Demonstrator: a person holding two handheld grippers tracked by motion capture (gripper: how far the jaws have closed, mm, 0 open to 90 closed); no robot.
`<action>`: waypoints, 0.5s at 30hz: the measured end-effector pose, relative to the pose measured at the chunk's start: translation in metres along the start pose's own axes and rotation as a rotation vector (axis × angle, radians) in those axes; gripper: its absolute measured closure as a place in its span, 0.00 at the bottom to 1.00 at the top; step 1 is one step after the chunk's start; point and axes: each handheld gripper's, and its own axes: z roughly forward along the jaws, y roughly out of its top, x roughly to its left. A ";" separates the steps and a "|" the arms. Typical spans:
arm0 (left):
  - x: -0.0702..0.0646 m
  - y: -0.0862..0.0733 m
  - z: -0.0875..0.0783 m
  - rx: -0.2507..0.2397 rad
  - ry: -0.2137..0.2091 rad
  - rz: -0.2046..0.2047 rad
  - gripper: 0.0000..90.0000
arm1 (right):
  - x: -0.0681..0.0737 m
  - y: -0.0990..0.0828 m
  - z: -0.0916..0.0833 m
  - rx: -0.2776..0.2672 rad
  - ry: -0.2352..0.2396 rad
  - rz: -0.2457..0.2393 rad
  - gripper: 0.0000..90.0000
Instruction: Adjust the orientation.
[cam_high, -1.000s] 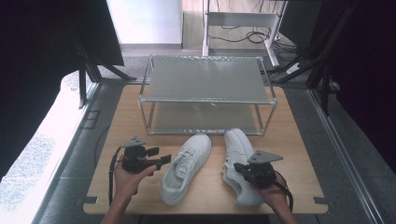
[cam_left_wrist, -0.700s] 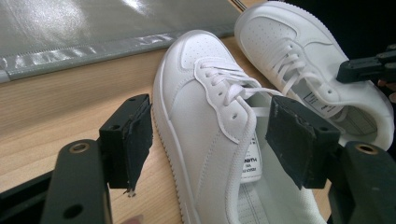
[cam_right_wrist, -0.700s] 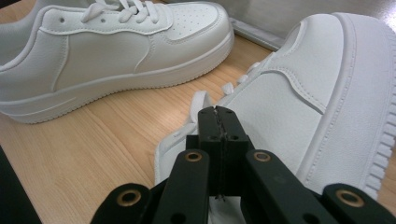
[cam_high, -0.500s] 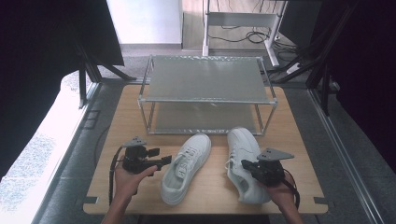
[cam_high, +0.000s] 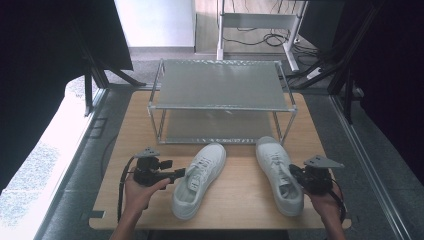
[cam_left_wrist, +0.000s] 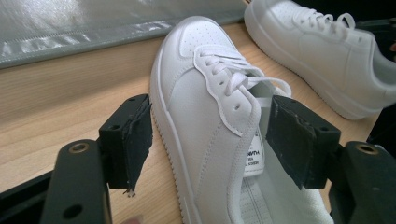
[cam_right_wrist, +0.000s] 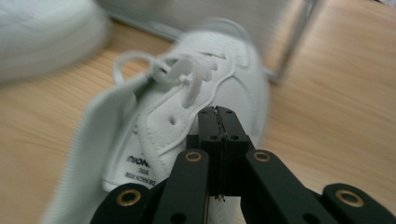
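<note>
r gripper blurred; clamped jaws hide r shoe collar.

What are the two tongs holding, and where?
The right tongs are shut on the right white sneaker, pinching its side collar wall. The left tongs stand open around the left white sneaker, not gripping it.

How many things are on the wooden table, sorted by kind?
White shoes: 2, the left shoe and the right shoe
Metal shelf racks: 1, the rack
Hand-held grippers: 2, the left gripper and the right gripper
Total: 5
</note>
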 end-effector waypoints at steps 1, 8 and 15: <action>0.000 0.000 0.001 0.004 0.001 0.003 0.35 | -0.009 -0.007 0.003 -0.002 -0.010 0.026 1.00; 0.000 0.000 0.001 0.006 0.000 0.000 0.35 | -0.018 -0.009 -0.005 -0.062 0.020 0.117 0.97; 0.002 0.000 0.000 0.001 0.001 -0.007 0.35 | 0.024 0.015 -0.033 -0.140 0.064 -0.025 1.00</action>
